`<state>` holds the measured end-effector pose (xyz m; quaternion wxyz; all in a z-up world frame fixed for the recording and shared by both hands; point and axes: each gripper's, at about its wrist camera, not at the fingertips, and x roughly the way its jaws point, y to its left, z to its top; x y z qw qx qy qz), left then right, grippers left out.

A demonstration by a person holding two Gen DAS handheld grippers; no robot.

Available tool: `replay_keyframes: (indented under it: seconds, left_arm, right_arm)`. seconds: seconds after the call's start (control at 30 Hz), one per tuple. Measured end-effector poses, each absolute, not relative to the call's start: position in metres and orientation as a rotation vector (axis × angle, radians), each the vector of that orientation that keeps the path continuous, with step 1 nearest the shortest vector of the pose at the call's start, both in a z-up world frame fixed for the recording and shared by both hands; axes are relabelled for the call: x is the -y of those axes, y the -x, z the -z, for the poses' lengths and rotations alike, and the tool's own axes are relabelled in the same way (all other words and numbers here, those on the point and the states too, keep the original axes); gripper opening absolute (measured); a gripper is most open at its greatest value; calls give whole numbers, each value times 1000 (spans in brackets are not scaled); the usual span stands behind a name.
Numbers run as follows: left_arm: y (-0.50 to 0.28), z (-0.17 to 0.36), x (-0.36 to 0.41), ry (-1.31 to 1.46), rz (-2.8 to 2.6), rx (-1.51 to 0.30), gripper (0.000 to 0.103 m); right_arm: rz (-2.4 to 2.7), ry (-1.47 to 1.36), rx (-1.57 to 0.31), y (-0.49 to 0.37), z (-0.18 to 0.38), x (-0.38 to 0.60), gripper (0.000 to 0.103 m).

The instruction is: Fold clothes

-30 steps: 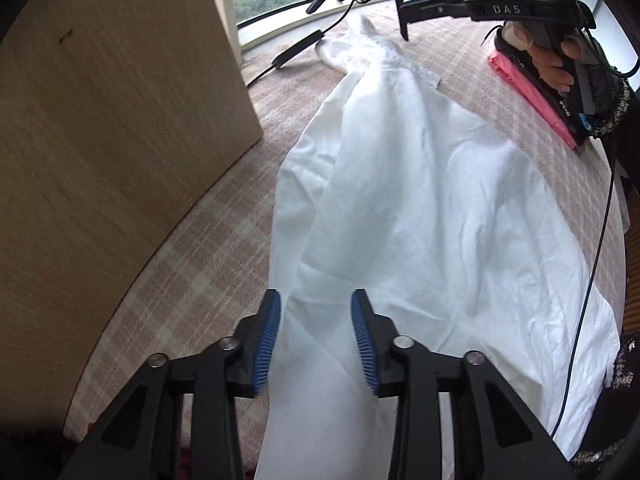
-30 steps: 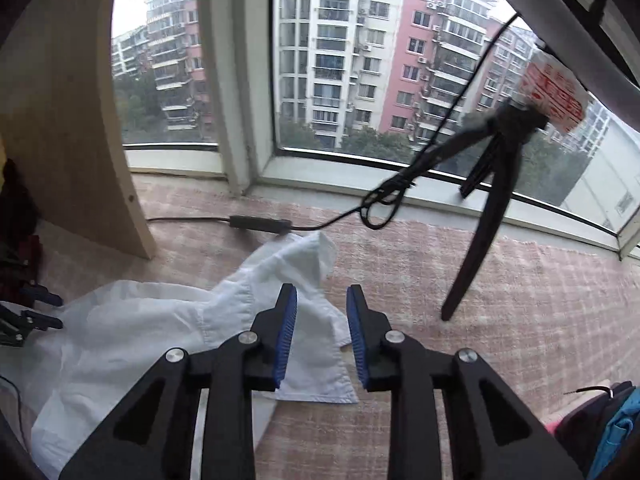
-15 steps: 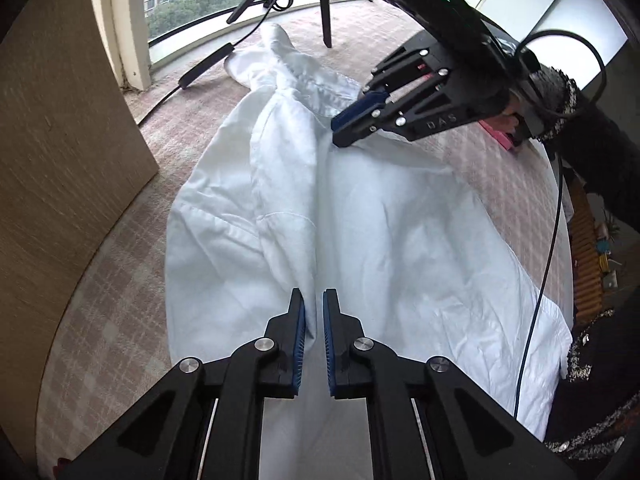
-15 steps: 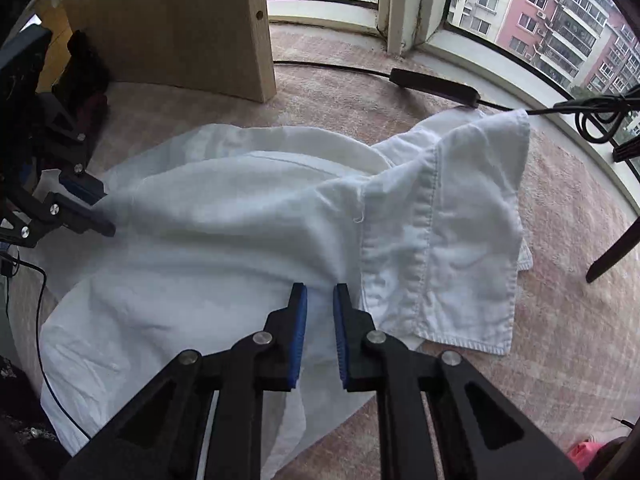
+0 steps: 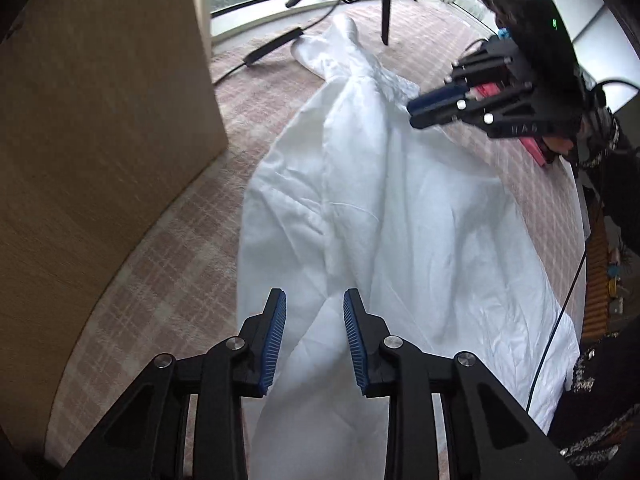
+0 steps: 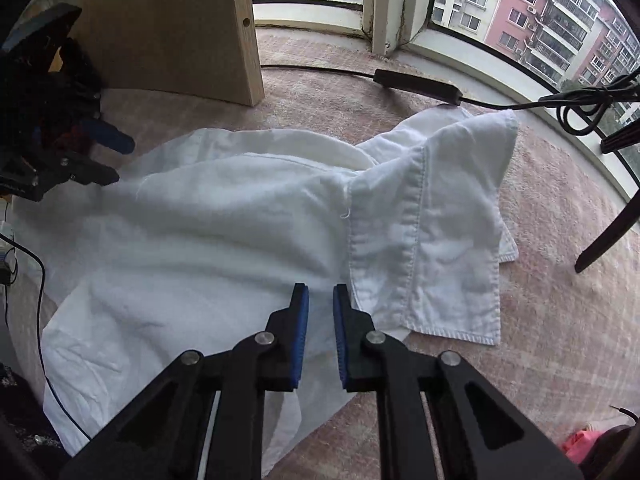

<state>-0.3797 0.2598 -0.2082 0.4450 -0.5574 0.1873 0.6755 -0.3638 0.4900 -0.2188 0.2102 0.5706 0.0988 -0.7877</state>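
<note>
A white shirt [image 5: 400, 220] lies stretched along the checked pink cloth surface [image 5: 172, 264]; its collar end [image 6: 440, 220] is near the window. My left gripper [image 5: 314, 330] is open, with a raised fold of the shirt between its blue pads, which do not clamp it. My right gripper [image 6: 321, 324] is nearly closed, a narrow gap left, over the shirt just beside the collar; it also shows in the left wrist view [image 5: 440, 106]. Whether it pinches cloth is unclear. The left gripper shows in the right wrist view [image 6: 92, 152] at the shirt's far end.
A wooden panel [image 5: 100, 120] stands at the left of the shirt. A black cable with an adapter block [image 6: 416, 86] runs along the window sill. A black tripod leg [image 5: 385, 4] stands beyond the collar. A pink item [image 6: 584, 440] lies at the right.
My left gripper opened from shut and let the shirt's lower end down. My right gripper's jaws parted slightly and stayed by the collar.
</note>
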Motion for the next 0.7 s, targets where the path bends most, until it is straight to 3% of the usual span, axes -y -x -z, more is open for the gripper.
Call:
replay_keyframes:
  seconds: [0.2,0.4,0.67,0.7]
  left_arm:
    - [356,210,-276,1346,-1639,-525,27]
    - [362,201,-261,1362,-1656,-492,31]
    - [367,228,-293,1441,-1573,-384,29]
    - [368,227,-294,1434,-1584,-385,22]
  right_arm:
    - [2157,-1374,-95,367,171,-445,13]
    - [2013,-1536,-279,362,229,-408,12]
    - [2103,-1482,-110,360,229,-437,12]
    - [2137,-1462,-87,361,224,-444,12]
